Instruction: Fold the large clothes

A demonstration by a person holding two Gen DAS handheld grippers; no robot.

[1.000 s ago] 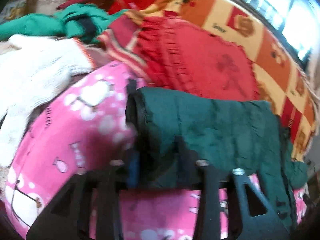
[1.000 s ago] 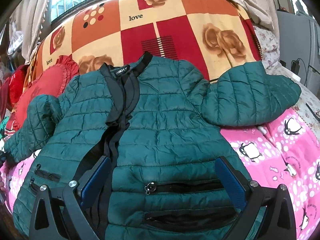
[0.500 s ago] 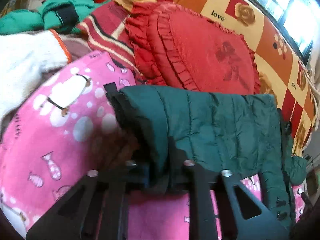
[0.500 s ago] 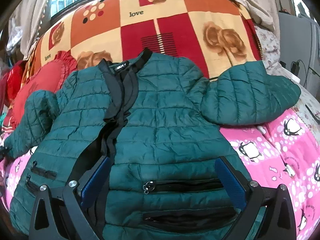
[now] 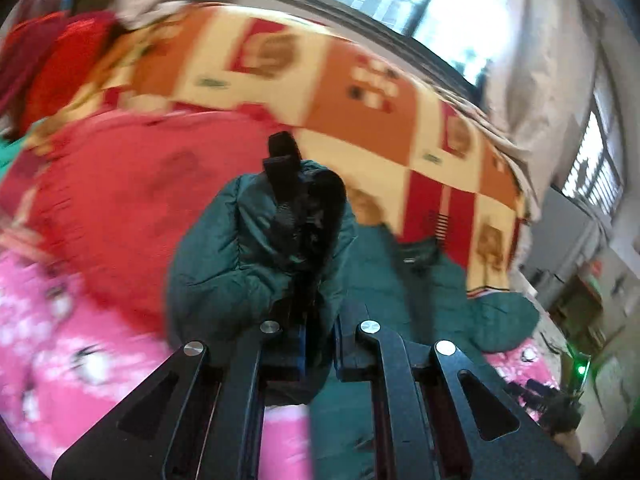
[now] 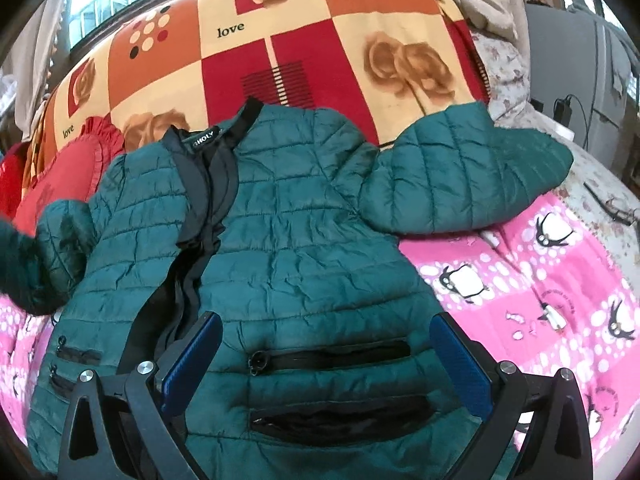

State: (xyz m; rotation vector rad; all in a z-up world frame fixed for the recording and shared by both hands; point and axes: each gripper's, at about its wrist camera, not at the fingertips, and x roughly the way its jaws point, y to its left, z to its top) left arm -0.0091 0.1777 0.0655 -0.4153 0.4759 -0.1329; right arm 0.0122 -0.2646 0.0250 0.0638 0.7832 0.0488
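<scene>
A dark green quilted jacket point(image 6: 304, 248) lies front-up on the bed, collar toward the far side, one sleeve point(image 6: 460, 176) spread out to the right. My left gripper point(image 5: 318, 348) is shut on the cuff of the other sleeve point(image 5: 240, 256) and holds it lifted off the bed; that raised sleeve also shows at the left edge of the right wrist view point(image 6: 36, 264). My right gripper point(image 6: 324, 364) is open and empty, hovering over the jacket's lower front near the zip pockets.
A pink penguin-print blanket point(image 6: 540, 280) covers the bed. An orange, red and cream patchwork blanket point(image 6: 280, 40) lies behind the jacket. A red ruffled cushion point(image 5: 120, 200) sits at the left. Windows and a curtain point(image 5: 540, 60) stand beyond.
My left gripper has lifted the sleeve cuff off the pink blanket and swung to face the jacket body. The right gripper has hardly moved.
</scene>
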